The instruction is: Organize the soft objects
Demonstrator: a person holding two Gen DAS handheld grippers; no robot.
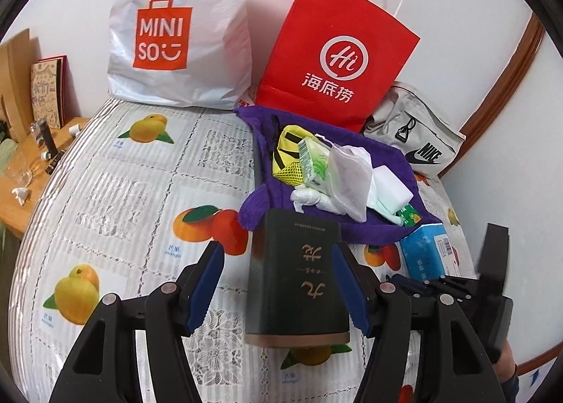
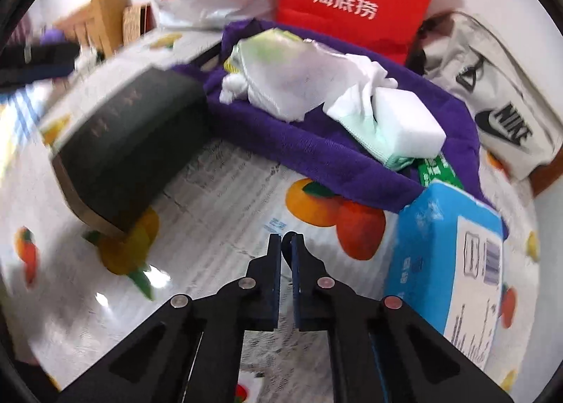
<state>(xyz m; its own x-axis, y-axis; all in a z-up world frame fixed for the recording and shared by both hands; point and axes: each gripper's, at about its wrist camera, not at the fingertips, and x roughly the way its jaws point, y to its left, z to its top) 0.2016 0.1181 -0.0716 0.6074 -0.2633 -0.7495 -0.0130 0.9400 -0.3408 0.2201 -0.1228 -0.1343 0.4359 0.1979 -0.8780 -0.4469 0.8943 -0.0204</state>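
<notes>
My left gripper (image 1: 278, 258) is open around a dark green box (image 1: 297, 273) with gold characters; the left pad stands apart from it and the right pad is at its edge. The box also shows in the right wrist view (image 2: 123, 153), one end lifted off the fruit-print cloth. Behind it a purple towel (image 1: 397, 167) carries a pile of soft things: a yellow mesh pouch (image 1: 286, 153), white cloths (image 1: 348, 178) and a white sponge block (image 2: 404, 118). A blue tissue pack (image 2: 454, 248) lies at the right. My right gripper (image 2: 286, 244) is shut and empty above the cloth.
A white Miniso bag (image 1: 176, 33), a red paper bag (image 1: 337, 55) and a grey Nike pouch (image 1: 418, 135) stand against the back wall. A wooden side table (image 1: 24, 164) with glasses and small items is at the left. The bed surface (image 1: 140, 185) has a fruit-print cover.
</notes>
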